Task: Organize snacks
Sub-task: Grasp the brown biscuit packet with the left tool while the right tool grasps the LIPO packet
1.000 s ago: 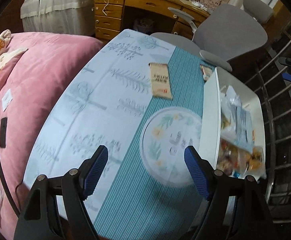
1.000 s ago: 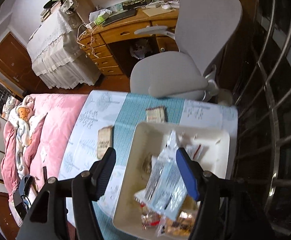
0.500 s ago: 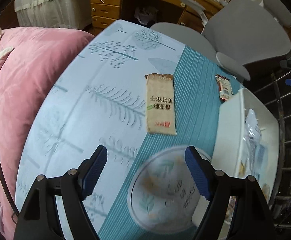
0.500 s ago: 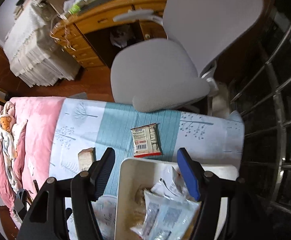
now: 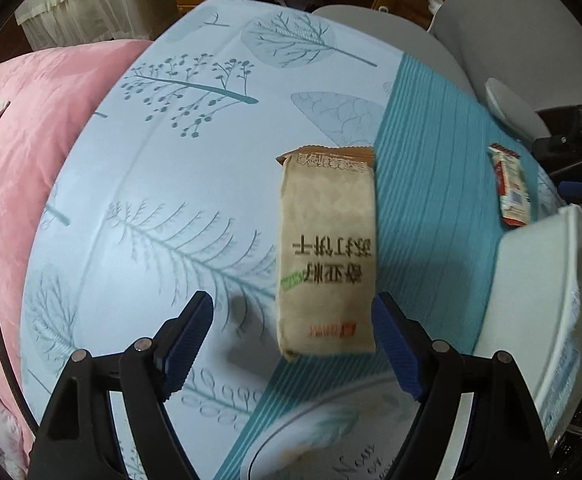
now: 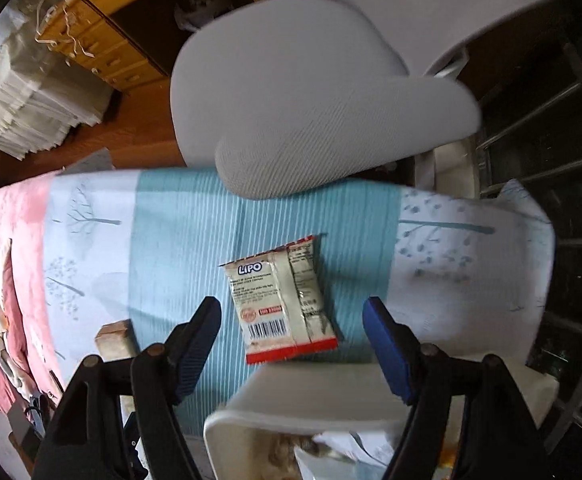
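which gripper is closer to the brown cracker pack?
Left. The left gripper hangs open right over the brown cracker pack; the right gripper is open over the Lipo packet instead.

A grey fabric office chair (image 6: 311, 92) stands against the table's far edge; behind it, a wooden drawered desk (image 6: 103, 52); left, pink bedding (image 5: 23, 128).

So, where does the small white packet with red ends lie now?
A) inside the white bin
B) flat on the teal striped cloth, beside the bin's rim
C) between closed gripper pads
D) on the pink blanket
B: the small white packet lies flat on the teal striped cloth, just outside the white bin, nothing gripping it.
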The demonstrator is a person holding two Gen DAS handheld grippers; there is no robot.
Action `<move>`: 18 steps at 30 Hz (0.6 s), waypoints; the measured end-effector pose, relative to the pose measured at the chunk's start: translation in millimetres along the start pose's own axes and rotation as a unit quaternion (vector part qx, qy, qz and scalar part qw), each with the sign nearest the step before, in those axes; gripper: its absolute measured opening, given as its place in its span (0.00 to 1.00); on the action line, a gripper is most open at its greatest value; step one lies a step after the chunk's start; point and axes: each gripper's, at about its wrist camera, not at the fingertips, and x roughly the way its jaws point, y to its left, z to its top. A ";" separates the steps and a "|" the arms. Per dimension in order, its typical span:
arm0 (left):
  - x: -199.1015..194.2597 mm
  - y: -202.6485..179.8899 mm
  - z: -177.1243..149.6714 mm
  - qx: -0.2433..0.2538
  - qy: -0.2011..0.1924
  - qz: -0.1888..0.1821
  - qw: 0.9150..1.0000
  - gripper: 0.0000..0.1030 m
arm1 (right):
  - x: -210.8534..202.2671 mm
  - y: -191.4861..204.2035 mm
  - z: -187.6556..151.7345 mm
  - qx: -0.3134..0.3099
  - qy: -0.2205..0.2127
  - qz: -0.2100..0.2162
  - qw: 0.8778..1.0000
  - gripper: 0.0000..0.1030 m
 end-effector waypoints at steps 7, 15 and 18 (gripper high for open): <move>17.7 -8.6 10.4 0.010 0.006 -0.002 1.000 0.80 | 30.6 9.8 5.4 -0.009 0.027 -0.020 0.999 0.71; 19.7 -17.6 12.6 0.018 -0.019 0.020 0.999 0.76 | 46.9 17.9 6.4 -0.023 0.042 -0.034 0.998 0.60; 16.4 -20.0 13.3 0.022 -0.024 0.035 0.999 0.54 | 48.5 21.7 5.3 -0.032 0.040 -0.045 0.998 0.58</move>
